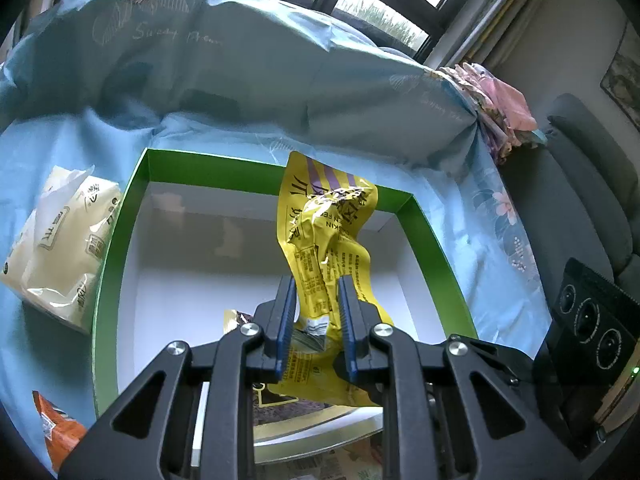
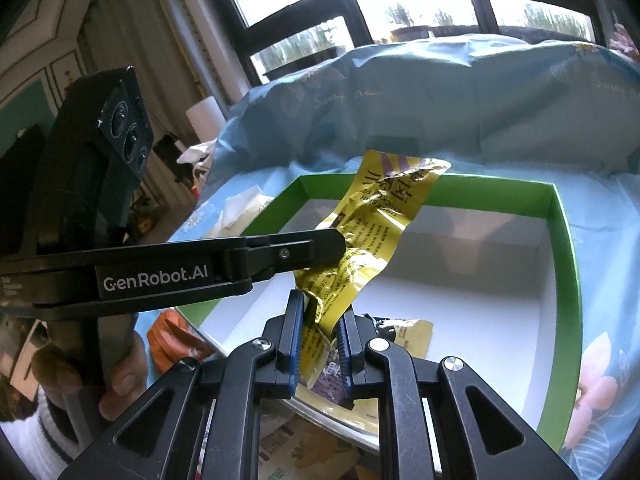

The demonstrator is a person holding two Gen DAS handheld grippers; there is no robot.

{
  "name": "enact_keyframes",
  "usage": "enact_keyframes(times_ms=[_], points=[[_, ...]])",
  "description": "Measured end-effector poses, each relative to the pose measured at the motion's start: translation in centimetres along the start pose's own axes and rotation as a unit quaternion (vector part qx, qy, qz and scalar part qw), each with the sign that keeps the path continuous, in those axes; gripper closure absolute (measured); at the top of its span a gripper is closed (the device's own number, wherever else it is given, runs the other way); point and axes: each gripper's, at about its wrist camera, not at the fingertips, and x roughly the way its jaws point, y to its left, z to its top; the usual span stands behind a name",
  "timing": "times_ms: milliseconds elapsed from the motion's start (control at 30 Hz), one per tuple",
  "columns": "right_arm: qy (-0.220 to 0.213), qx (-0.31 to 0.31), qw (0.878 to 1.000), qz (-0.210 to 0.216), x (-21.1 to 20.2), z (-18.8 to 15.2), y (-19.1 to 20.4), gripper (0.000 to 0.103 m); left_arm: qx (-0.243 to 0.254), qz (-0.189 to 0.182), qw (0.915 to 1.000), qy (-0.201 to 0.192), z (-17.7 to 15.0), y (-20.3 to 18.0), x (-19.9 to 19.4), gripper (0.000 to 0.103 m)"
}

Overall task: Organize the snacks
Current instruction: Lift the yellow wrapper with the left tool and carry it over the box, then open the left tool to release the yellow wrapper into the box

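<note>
Tongs (image 1: 316,320), yellow packet (image 1: 328,236), green box (image 1: 116,248)

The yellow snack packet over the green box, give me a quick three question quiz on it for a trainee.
1. True or false: both grippers are shut on the yellow packet.
2. The green box has an inside that is: A) white, B) black, C) red.
3. Fill in: the box sits on a light ____ floral cloth.

Key:
1. True: the left gripper and the right gripper both pinch it.
2. A.
3. Blue.
</note>
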Motion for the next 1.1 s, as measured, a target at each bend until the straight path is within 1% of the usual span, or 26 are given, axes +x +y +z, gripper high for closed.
enact_keyframes(times_ms=[100, 200, 300, 367, 400, 433, 500, 567, 667, 700, 733, 800, 900, 967, 1033, 1100], points=[[0.003, 0.001, 1.0, -0.002, 0.2, 0.1, 0.0, 0.086, -0.002, 0.003, 1.0, 0.003, -0.1, 0.2, 0.3, 0.082], [0.003, 0.003, 1.0, -0.003, 0.3, 0.0, -0.1, 0.086, -0.002, 0.011, 0.9999, 0.009, -0.1, 0.2, 0.6, 0.079], [0.002, 0.002, 1.0, -0.01, 0.3, 0.1, -0.1, 0.086, -0.002, 0.016, 0.9998, 0.015, -0.2, 0.3, 0.9, 0.079], [0.0, 0.004, 1.0, -0.01, 0.2, 0.1, -0.1, 0.086, -0.001, 0.016, 0.9997, 0.016, -0.2, 0.3, 1.0, 0.075], [0.001, 0.004, 1.0, -0.015, 0.2, 0.1, -0.2, 0.086, 0.0, 0.018, 0.9997, 0.015, -0.2, 0.3, 0.9, 0.065], [0.0, 0.003, 1.0, -0.017, 0.2, 0.1, -0.2, 0.086, 0.001, 0.02, 0.9997, 0.013, -0.2, 0.2, 0.9, 0.052], [-0.001, 0.006, 1.0, -0.021, 0.1, 0.0, -0.3, 0.086, 0.001, 0.022, 0.9997, 0.007, -0.2, 0.2, 0.6, 0.037], [-0.002, 0.007, 1.0, -0.026, -0.1, 0.0, -0.4, 0.085, 0.0, 0.026, 0.9997, 0.004, -0.2, 0.3, 0.4, 0.034], [-0.007, 0.01, 0.999, -0.032, -0.5, 0.0, -0.4, 0.077, 0.0, 0.034, 0.9994, -0.002, -0.2, 0.2, 0.0, 0.026], [-0.009, 0.011, 0.999, -0.035, -0.7, -0.1, -0.5, 0.072, 0.001, 0.037, 0.9993, -0.003, -0.2, 0.2, -0.2, 0.024], [-0.011, 0.014, 0.999, -0.038, -0.9, -0.1, -0.5, 0.066, 0.003, 0.04, 0.9992, -0.005, -0.2, 0.1, -0.3, 0.023], [-0.015, 0.017, 0.999, -0.041, -1.3, -0.1, -0.6, 0.061, 0.006, 0.044, 0.999, -0.007, -0.3, 0.0, -0.6, 0.022], [-0.02, 0.021, 0.998, -0.047, -1.9, -0.1, -0.6, 0.058, 0.011, 0.052, 0.9985, -0.01, -0.3, -0.3, -1.0, 0.018], [-0.023, 0.024, 0.998, -0.051, -2.4, -0.1, -0.6, 0.056, 0.014, 0.057, 0.9982, -0.012, -0.4, -0.4, -1.3, 0.018], [-0.027, 0.028, 0.998, -0.059, -2.8, -0.1, -0.6, 0.048, 0.017, 0.062, 0.9978, -0.013, -0.5, -0.6, -1.6, 0.018], [-0.031, 0.032, 0.997, -0.066, -3.3, -0.1, -0.6, 0.045, 0.024, 0.069, 0.9972, -0.014, -0.6, -0.8, -2.0, 0.018]])
